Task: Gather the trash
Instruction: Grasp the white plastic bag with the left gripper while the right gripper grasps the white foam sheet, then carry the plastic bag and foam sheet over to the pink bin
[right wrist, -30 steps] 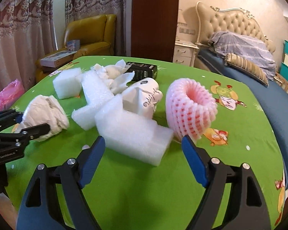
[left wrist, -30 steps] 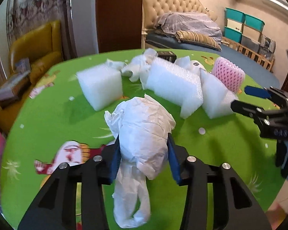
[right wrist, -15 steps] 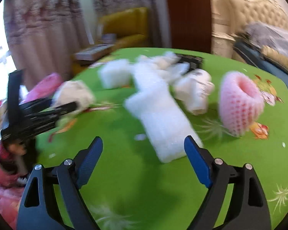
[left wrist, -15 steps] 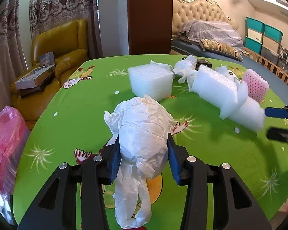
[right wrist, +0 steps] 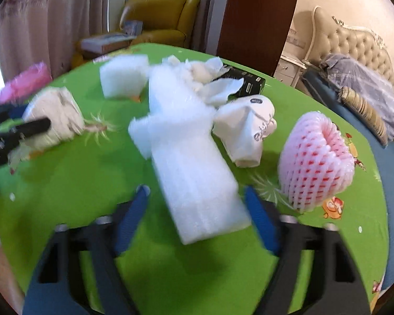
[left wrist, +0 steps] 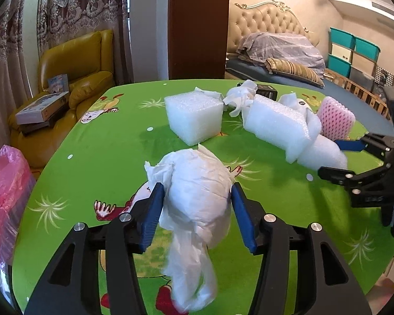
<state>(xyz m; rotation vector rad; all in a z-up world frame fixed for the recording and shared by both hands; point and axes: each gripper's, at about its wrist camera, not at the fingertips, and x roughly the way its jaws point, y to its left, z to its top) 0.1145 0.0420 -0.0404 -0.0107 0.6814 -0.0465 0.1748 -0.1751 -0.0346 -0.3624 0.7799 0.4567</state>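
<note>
A second ago the left gripper (left wrist: pixel 197 210) pinched the white wad (left wrist: pixel 197 199) hard; now its jaws are opening, the wad sits looser between the blue pads (left wrist: pixel 151 216), a thin gap shows at the right pad, and its tail sags blurred below, so it is released or nearly so. The view has swung left since then: the pink bag (left wrist: pixel 5 183) at the table's left edge has come into sight. The right gripper (right wrist: pixel 197 204) stood wide over the long foam (right wrist: pixel 189 157) a second ago; now its jaws are closing, blurred, with the foam's near end between them, pads not yet touching it. From the left view the right gripper (left wrist: pixel 331 157) has slid up against that foam (left wrist: pixel 275 126).

The table (left wrist: pixel 97 141) is round, under a bright green cloth with cartoon prints and white dots. Behind it are a yellow armchair (left wrist: pixel 76 71) with boxes on its arm, lace curtains, a brown door, a bed with a tufted headboard (left wrist: pixel 265 18), and teal and grey bins (left wrist: pixel 354 52).

The wad is crumpled white paper or plastic, held above the cloth's near left part. The foam is white, bubbly and bent at an angle, lying mid-table. Near it lie a foam block (left wrist: pixel 194 115), tissues (right wrist: pixel 210 78), a black box (right wrist: pixel 249 84), a crushed white cup (right wrist: pixel 247 131) and a pink fruit net (right wrist: pixel 315 162)
</note>
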